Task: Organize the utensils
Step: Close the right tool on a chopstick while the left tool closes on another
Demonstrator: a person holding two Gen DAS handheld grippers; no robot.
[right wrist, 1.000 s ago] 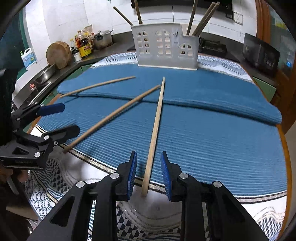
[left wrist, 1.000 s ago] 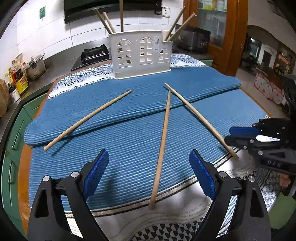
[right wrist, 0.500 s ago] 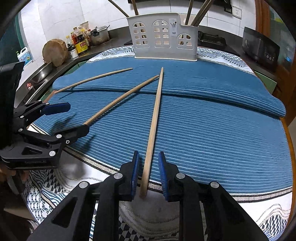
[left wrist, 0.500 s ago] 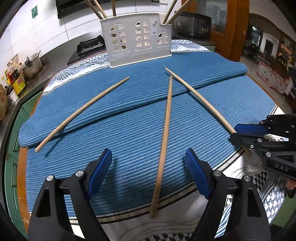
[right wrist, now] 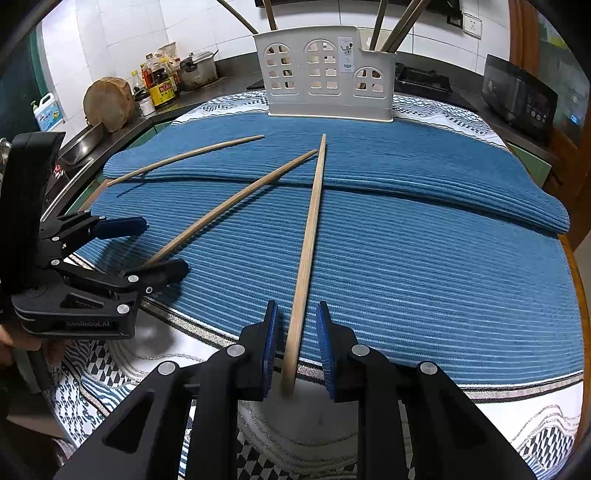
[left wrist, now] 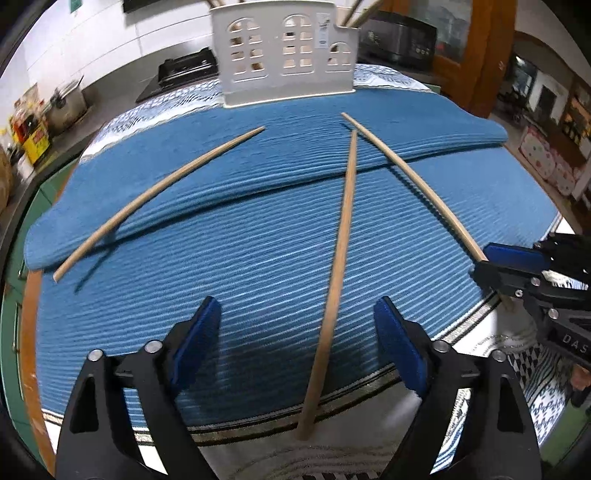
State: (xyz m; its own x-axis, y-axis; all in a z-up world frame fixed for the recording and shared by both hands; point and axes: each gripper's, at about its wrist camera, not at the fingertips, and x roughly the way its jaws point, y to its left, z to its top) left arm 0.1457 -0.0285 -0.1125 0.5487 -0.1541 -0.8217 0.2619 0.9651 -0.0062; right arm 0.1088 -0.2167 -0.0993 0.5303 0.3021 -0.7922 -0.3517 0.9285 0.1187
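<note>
- The left gripper [left wrist: 297, 314] hangs tilted down over a blue mat [left wrist: 240, 258], its jaws wide and just now opening further; the middle chopstick [left wrist: 343, 240] lies between them, nearer the right-hand pad and touching neither
- The right gripper [right wrist: 297, 310] straddles the near end of the right chopstick [right wrist: 310, 229] with jaws drawn narrow; a sliver of gap shows on either side of the wood, so the pads appear not yet to press
- Each stick's blunt near end juts past the mat's edge onto the patterned cloth [right wrist: 110, 369], probably why both tools approach there: the overhang gives the pads room to close under and around the wood
- A third chopstick [left wrist: 159, 195] lies well outside the left gripper's left jaw, slanting away, untouched
- Straight ahead of both sets of jaws stands the white holder [left wrist: 284, 62], a plastic box pierced with arched, window-like cut-outs; several sticks [right wrist: 399, 26] already lean out of its top, so the task looks partly done, with three left to go
- The chopsticks are pale, smooth wood, long, round and tapering to fine far tips; the mat is soft and ribbed in fine stripes, folded so that a ridge crosses under all three; the pads are blue and finely ridged on black plastic arms
</note>
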